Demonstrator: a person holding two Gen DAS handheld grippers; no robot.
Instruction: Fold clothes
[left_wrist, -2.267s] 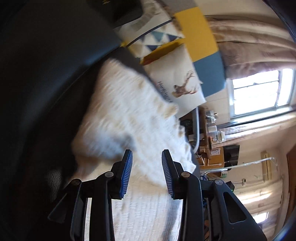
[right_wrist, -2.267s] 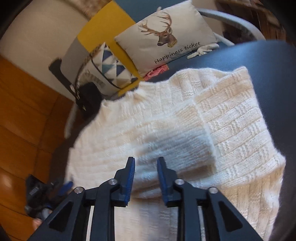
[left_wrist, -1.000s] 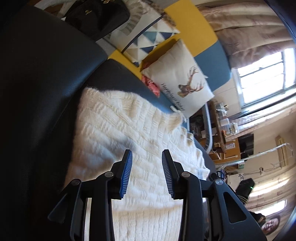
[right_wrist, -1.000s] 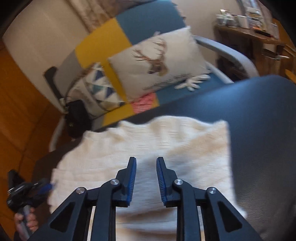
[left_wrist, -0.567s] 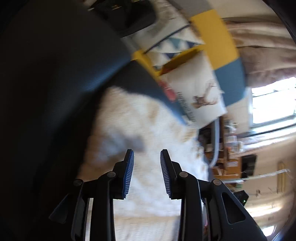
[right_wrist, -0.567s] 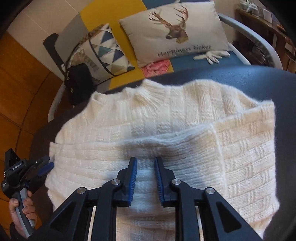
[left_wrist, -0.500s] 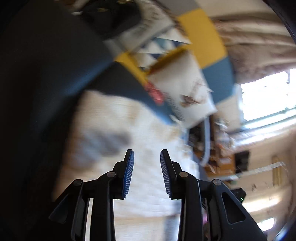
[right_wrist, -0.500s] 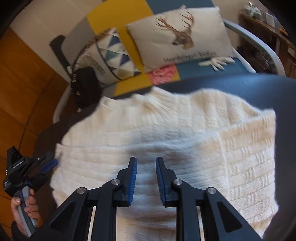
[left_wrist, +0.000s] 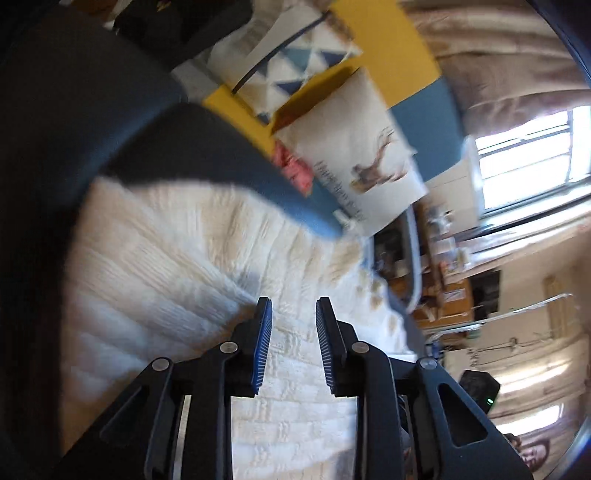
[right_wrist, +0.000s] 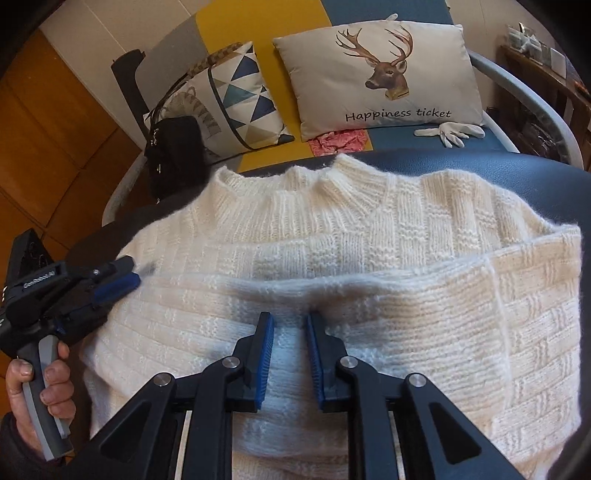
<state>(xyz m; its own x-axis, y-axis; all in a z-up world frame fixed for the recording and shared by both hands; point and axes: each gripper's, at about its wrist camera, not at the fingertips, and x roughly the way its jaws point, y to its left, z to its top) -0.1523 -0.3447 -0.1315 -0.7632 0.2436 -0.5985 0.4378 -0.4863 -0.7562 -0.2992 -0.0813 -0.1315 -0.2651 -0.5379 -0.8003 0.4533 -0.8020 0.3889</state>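
A cream knitted sweater (right_wrist: 369, 236) lies on a dark blue-black padded surface (right_wrist: 480, 166), collar at the far side, with a sleeve folded across its body (right_wrist: 388, 295). My right gripper (right_wrist: 290, 321) is open and empty, low over the middle of the folded sleeve. My left gripper (right_wrist: 122, 277) is at the sweater's left edge, held in a hand. In the blurred left wrist view the left gripper (left_wrist: 293, 314) is open and empty above the sweater (left_wrist: 166, 266).
Behind the surface stands a yellow and blue chair (right_wrist: 280, 22) with a deer cushion (right_wrist: 380, 74), a triangle-patterned cushion (right_wrist: 236, 96), a black bag (right_wrist: 173, 155), a pink cloth (right_wrist: 336, 142) and a white glove (right_wrist: 450, 131). A window (left_wrist: 532, 158) and cluttered shelves are at the right.
Both grippers have stayed open over the sweater. The right gripper has come lower over the folded sleeve. The left gripper has swung about at the sweater's left edge.
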